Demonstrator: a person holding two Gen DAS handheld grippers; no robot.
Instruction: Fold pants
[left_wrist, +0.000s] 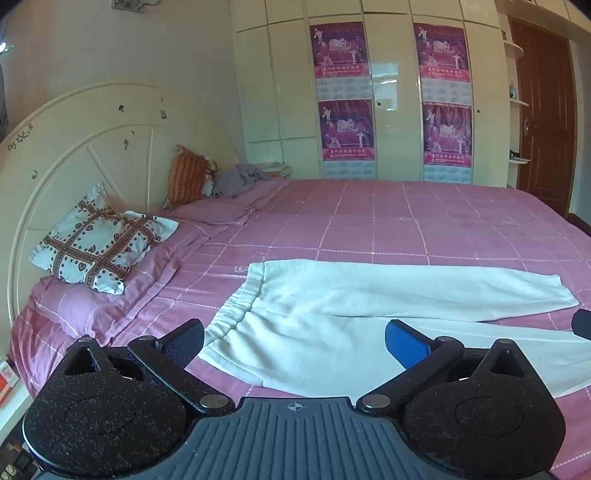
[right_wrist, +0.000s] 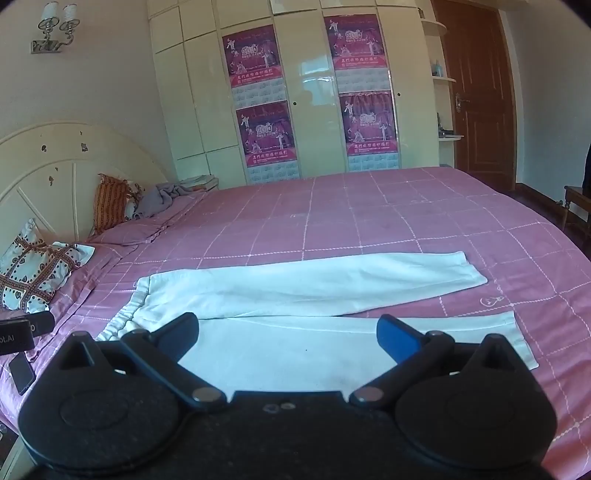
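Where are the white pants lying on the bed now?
In both wrist views the white pants lie flat on the near part of the pink bed cover, waistband toward the patterned pillow on the left, legs stretching right.

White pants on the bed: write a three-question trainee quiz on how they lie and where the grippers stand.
1. True or false: the white pants are already folded in half.
2. Multiple choice: the waistband points toward A) the headboard and pillows, B) the brown door, C) the wardrobe.
3. Short answer: what is between the fingers of the left gripper and the right gripper?

Key
1. False: they lie spread flat on the pink bedspread, both legs stretched out side by side.
2. A: the legs run away from the patterned pillow.
3. Nothing: both stand wide open above the pants, gripping no cloth.
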